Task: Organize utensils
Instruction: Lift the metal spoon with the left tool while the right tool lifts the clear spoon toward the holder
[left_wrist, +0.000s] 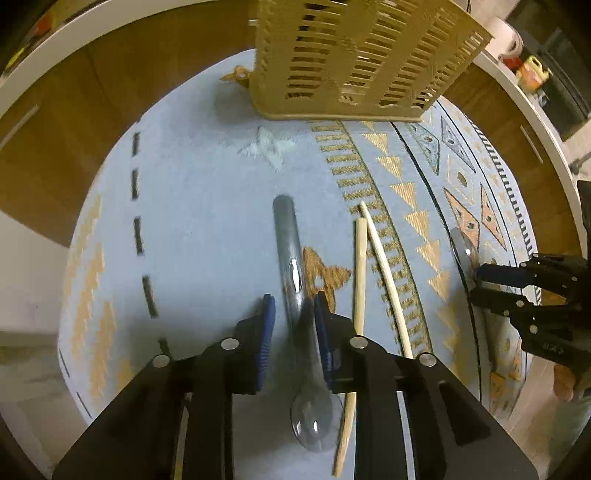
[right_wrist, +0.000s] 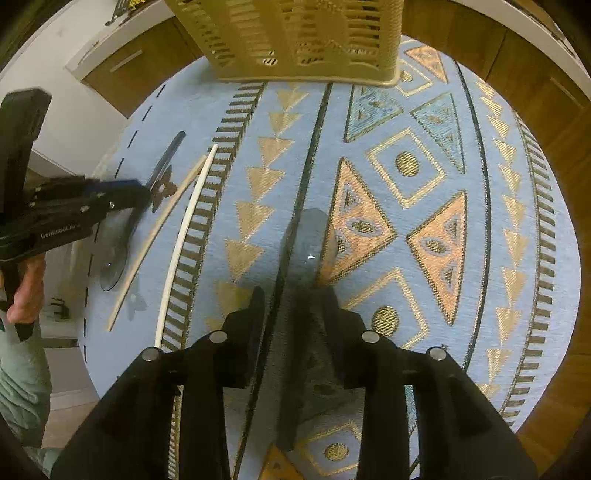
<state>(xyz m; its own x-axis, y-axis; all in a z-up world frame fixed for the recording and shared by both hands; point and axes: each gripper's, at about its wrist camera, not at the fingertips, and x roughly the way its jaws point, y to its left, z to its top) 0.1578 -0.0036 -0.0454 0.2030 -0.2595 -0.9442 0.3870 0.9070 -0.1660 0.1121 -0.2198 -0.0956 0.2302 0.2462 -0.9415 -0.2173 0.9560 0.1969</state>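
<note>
A clear plastic spoon (left_wrist: 291, 273) lies on the patterned blue cloth, bowl toward me. My left gripper (left_wrist: 293, 314) is open, its blue pads either side of the spoon's handle, low over the cloth. Two pale chopsticks (left_wrist: 360, 273) lie just right of it. A second clear spoon (right_wrist: 308, 251) lies on the cloth between the fingers of my right gripper (right_wrist: 295, 306), which is open around it. The beige slotted utensil basket (left_wrist: 354, 59) stands at the far edge of the table; it also shows in the right wrist view (right_wrist: 306, 40).
The round table has a blue cloth (left_wrist: 192, 192) with gold and orange triangles. Wooden cabinets and a white counter (left_wrist: 532, 99) ring the table. The right gripper shows in the left wrist view (left_wrist: 517, 291); the left gripper shows in the right wrist view (right_wrist: 92, 203).
</note>
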